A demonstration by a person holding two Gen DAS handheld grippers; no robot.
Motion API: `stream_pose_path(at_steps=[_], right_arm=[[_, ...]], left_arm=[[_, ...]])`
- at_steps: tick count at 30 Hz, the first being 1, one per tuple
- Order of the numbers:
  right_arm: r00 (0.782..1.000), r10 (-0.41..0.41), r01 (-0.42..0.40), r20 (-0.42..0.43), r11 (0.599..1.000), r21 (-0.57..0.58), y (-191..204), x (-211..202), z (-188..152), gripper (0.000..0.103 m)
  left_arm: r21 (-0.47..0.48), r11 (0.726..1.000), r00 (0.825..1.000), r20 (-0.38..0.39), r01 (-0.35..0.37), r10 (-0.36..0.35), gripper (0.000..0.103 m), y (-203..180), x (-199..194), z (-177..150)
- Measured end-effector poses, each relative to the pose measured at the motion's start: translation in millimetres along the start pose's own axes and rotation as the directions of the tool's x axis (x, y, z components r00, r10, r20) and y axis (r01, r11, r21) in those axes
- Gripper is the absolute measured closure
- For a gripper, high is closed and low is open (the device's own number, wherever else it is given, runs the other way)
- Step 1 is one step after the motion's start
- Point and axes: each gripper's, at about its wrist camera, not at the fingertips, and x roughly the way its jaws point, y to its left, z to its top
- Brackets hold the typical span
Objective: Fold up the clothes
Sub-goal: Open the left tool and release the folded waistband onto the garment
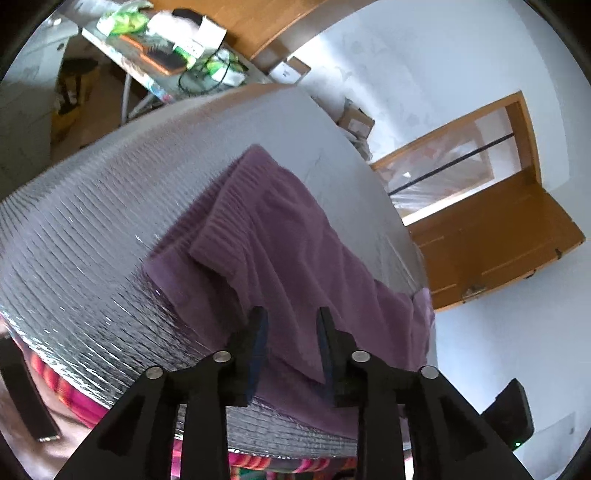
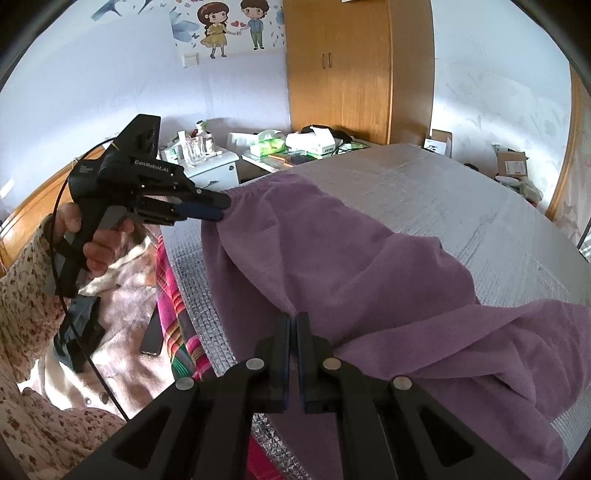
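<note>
Silver quilted foil sheet (image 1: 92,236) covers the work surface, ribbed and reflective, with a striped pink cloth (image 1: 70,395) showing under its near edge. Left wrist view: purple knit garment (image 1: 295,236) lies across the sheet from mid-surface to the near edge, ribbed band at its far end, soft fleecy weave, part folded over itself. Left gripper (image 1: 291,317) sits over the garment's near portion, jaws parted with a clear gap; purple fabric shows between and beyond the fingers, but whether they pinch any of it cannot be told from this view. Cluttered side table (image 1: 155,55) and wooden door (image 1: 491,240) in the background.

Right wrist view: same garment (image 2: 332,251) drapes across the foil sheet (image 2: 461,192), bunched and lifted at two points. Right gripper (image 2: 293,317) is closed tight on a gathered pinch of fabric at the near edge, folds radiating from the tips. Left gripper (image 2: 218,206), held by a hand (image 2: 92,240) in a floral sleeve (image 2: 26,302), has its fingers nearly together at the garment's elastic-looking edge near the left side of the surface, and appears to grip it. Wooden wardrobe (image 2: 343,70) and cartoon wall sticker (image 2: 232,26) behind.
</note>
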Motion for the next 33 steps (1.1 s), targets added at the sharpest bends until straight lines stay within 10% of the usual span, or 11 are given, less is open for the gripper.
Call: stream_pose_path(at_steps=[18,27,33], right_arm=[[0.998,-0.001,-0.003,0.056,0.998,0.061,-9.5,-8.1,4.1,0.100],[0.998,0.002,-0.005,0.059,0.999,0.054,-9.7,-10.7,1.4,0.100],[0.998,0.006,-0.008,0.057,0.999,0.047,-9.6,-11.1,0.2,0.100]], left_arm=[[-0.140,0.986,0.994,-0.052,0.086,-0.094,0.060,-4.6,12.8,-14.8],[-0.239,0.970,0.996,0.085,0.036,-0.016,0.060,1.4,8.0,4.2],[-0.221,0.975,0.992,0.125,0.020,0.008,0.098,2.4,0.2,7.5]])
